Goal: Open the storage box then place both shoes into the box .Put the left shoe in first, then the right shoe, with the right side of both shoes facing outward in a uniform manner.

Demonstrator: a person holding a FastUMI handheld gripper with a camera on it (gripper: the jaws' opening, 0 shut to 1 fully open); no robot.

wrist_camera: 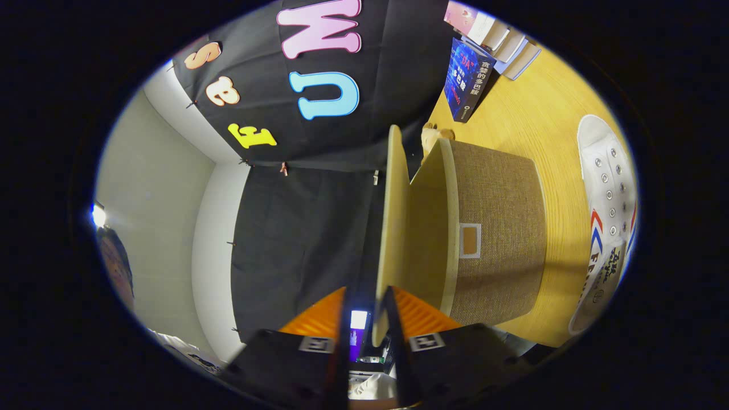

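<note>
The storage box [498, 228], covered in brown woven fabric, stands on the wooden table just ahead of my fingers. Its pale lid [390, 228] is raised off the box's rim and stands edge-on to me. The lid's near edge runs down between my two fingers. My gripper [367, 293] has its jaws a little apart: the finger on the box side lies against the lid, and a sliver of gap shows between the lid and the other finger. One white lace-up canvas shoe [609, 216] with red and blue stripes lies on the table beyond the box.
Several books [470, 80] stand at the table's far end, against the black cloth wall. A small brown plush thing [435, 134] peeks out behind the box. Bare wooden tabletop [529, 119] lies between the box, the books and the shoe. A person's head [114, 267] shows off to the side.
</note>
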